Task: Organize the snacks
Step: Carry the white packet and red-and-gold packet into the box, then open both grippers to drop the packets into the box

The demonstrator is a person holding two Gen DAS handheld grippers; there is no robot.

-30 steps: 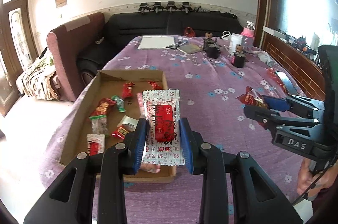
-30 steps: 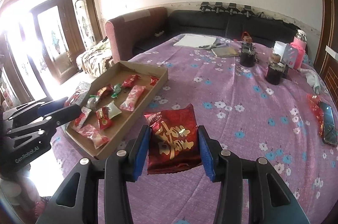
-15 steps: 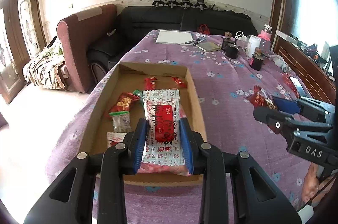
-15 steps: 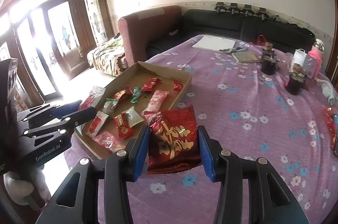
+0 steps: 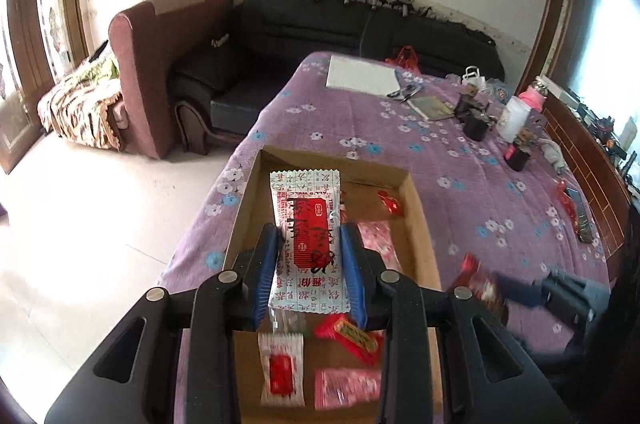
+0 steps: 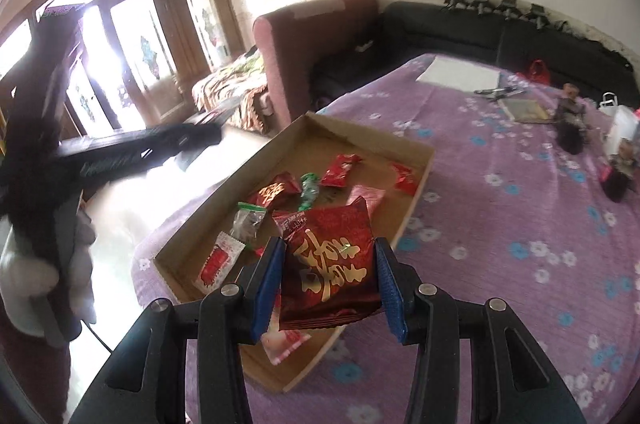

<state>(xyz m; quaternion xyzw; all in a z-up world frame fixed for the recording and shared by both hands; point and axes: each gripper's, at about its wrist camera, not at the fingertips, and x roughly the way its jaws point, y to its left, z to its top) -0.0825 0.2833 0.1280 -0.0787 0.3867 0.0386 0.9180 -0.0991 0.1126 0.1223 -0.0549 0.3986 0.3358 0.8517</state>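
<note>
Purple floral tablecloth (image 5: 460, 160) covers the table; black sofa (image 5: 360, 24) behind it. Shallow cardboard tray (image 6: 420, 180) sits at the table's near left edge, small snack packs scattered inside — red ones, a pink one, a green candy. Left gripper (image 5: 310, 264) hangs over the tray, blue pads clamped on the sides of a white-and-red printed packet (image 5: 306, 212), narrow gap, packet held clear of the tray floor. Right gripper (image 6: 329, 272) is above the tray's near right corner, pads pressed on a dark red bag with gold lettering (image 6: 330, 256), moderately spread. Left gripper seen from the right wrist is blurred, probably off the tray's left side.
</note>
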